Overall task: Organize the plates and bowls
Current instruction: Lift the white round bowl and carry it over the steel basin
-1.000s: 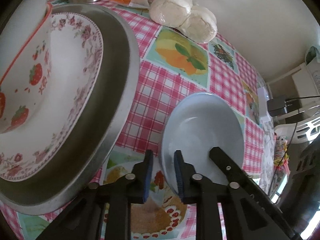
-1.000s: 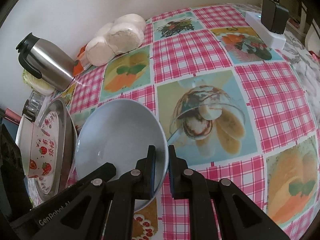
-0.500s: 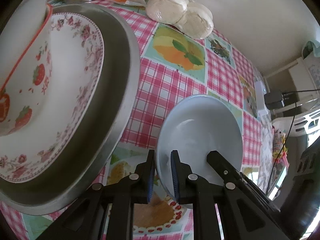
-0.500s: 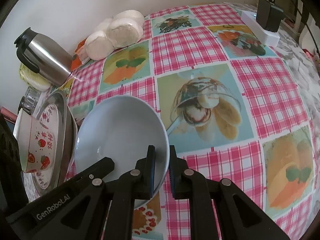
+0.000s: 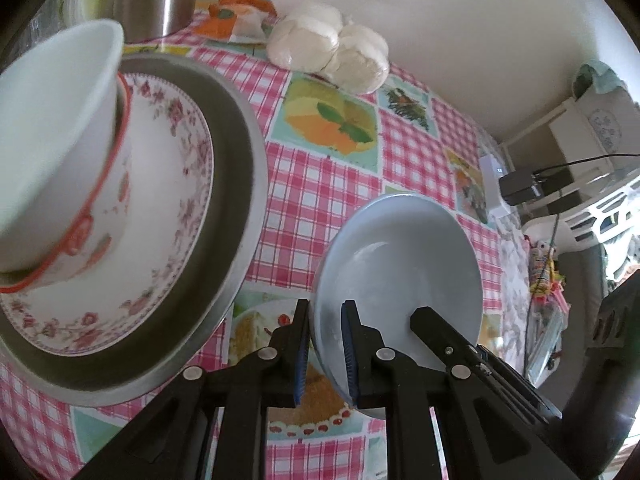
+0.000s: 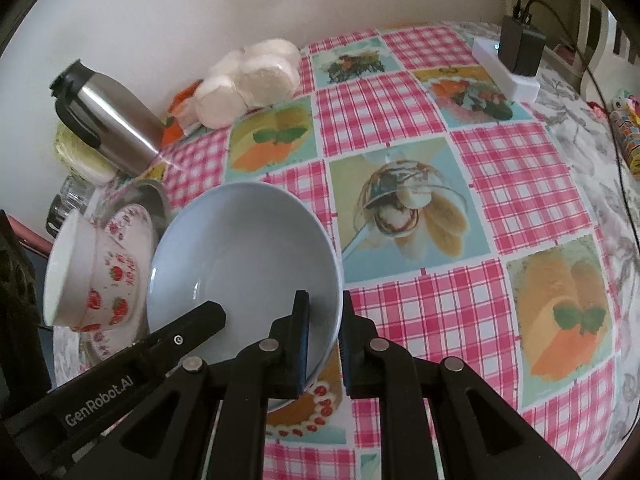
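A pale blue bowl (image 5: 400, 256) is held by both grippers above the checked tablecloth. My left gripper (image 5: 324, 352) is shut on its left rim. My right gripper (image 6: 324, 344) is shut on its right rim, and the bowl (image 6: 240, 264) fills the lower left of the right wrist view. To the left, a strawberry-print bowl (image 5: 52, 184) sits on a floral plate (image 5: 168, 208), which rests on a metal tray (image 5: 236, 184). The same stack shows in the right wrist view: strawberry bowl (image 6: 92, 272) and floral plate (image 6: 132, 232).
A steel thermos (image 6: 108, 124) and a bag of white buns (image 6: 248, 80) stand by the back wall. A white power strip with a black adapter (image 6: 516, 56) lies at the far right. A glass jar (image 6: 68, 204) stands behind the tray.
Both grippers have lifted the blue bowl higher off the tablecloth. The views have risen and pulled back, so the strawberry bowl's inside and the thermos now show.
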The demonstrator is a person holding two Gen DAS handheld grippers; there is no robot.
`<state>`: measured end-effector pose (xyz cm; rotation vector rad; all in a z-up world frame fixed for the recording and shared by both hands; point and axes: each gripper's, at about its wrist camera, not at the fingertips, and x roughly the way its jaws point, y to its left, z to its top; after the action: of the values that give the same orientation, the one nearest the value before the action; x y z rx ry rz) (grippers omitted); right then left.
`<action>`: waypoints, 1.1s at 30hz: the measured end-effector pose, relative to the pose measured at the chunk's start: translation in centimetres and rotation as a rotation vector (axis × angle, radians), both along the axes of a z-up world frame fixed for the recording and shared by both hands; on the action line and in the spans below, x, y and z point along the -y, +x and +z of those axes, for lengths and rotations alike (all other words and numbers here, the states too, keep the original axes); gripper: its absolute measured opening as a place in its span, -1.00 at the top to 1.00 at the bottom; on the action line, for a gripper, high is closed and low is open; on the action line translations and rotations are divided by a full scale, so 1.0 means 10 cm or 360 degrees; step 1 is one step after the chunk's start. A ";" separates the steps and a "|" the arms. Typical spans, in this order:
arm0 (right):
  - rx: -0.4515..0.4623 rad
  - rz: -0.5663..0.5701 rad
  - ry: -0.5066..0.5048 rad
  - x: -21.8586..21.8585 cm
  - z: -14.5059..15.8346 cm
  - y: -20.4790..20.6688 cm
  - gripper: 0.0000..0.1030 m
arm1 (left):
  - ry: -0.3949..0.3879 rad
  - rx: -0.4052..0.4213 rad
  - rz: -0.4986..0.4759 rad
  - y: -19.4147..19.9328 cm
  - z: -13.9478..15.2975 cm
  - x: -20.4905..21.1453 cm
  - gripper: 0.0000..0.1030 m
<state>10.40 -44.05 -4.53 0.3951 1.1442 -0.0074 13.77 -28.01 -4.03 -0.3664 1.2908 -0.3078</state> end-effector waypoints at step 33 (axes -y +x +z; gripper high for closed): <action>0.0390 0.0085 0.0059 -0.90 0.98 -0.16 0.68 | -0.0125 0.0402 0.0071 -0.22 1.03 -0.99 0.66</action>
<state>8.77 -35.09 5.24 0.3871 0.9135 0.1064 11.55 -18.14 6.25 -0.4090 1.0240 -0.3559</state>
